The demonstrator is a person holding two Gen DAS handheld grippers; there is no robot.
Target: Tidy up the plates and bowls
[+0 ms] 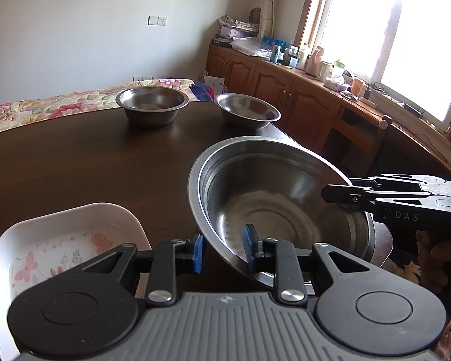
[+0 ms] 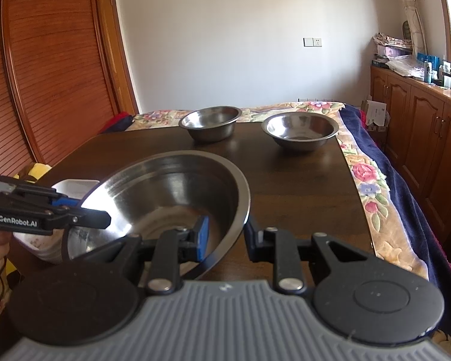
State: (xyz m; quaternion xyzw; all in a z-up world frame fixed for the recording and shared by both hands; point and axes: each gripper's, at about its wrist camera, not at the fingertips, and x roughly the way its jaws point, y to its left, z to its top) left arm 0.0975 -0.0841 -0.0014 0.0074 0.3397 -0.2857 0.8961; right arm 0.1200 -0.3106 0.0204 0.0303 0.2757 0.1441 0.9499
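Both tools, left tool (image 1: 224, 248) and right tool (image 2: 225, 234), clamp the large steel basin (image 1: 273, 198); two steel bowls (image 1: 152, 103) and a white floral plate (image 1: 63, 240) remain unstacked.

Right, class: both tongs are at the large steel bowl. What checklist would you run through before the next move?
1. Left tongs straddle the large bowl rim: ok.
2. Right tongs straddle the rim on the other side: ok.
3. Pads clamped firmly on the rim: cannot tell.
4. Large bowl level: not ok, tilted.
5. Far left bowl and far right bowl upright and empty: ok.
6. White plate clear of the large bowl: cannot tell.
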